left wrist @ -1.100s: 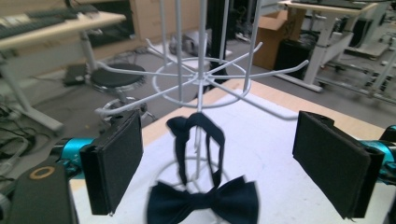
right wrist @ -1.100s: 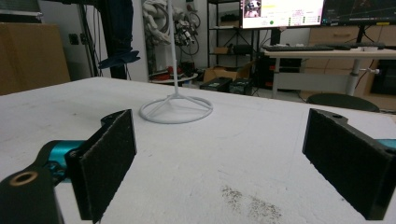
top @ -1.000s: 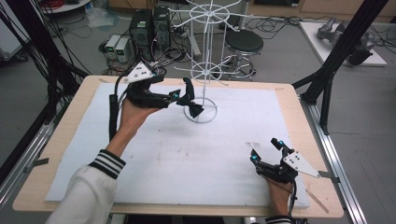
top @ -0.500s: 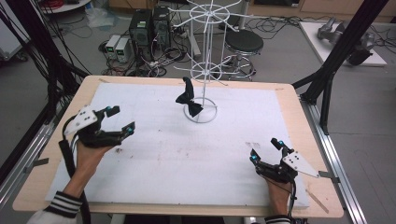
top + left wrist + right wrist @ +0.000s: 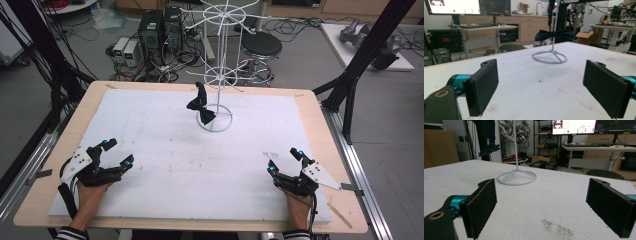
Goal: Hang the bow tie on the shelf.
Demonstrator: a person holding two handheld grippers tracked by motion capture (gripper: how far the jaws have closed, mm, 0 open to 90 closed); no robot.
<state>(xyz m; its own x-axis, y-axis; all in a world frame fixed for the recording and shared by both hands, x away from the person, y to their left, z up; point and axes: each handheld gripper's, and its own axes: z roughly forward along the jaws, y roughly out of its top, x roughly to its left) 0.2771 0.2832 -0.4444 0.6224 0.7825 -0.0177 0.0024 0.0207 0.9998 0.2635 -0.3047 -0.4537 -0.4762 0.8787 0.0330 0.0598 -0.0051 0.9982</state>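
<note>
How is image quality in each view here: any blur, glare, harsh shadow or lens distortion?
High view: even, soft light, no harsh shadows under the bow tie or wire stand; slightly soft overall. Left gripper view: fingers sharp, monitors overexposed, background soft. Right gripper view: fingers sharp, bright monitor glare top right, far tabletop appears to curve slightly.

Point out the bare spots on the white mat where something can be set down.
The widest free patch lies between the left gripper and right gripper, reaching up to the white wire stand. The mat's far corners on both sides of the stand are bare too. It is crowded only around the stand's base ring, where the black bow tie hangs.
</note>
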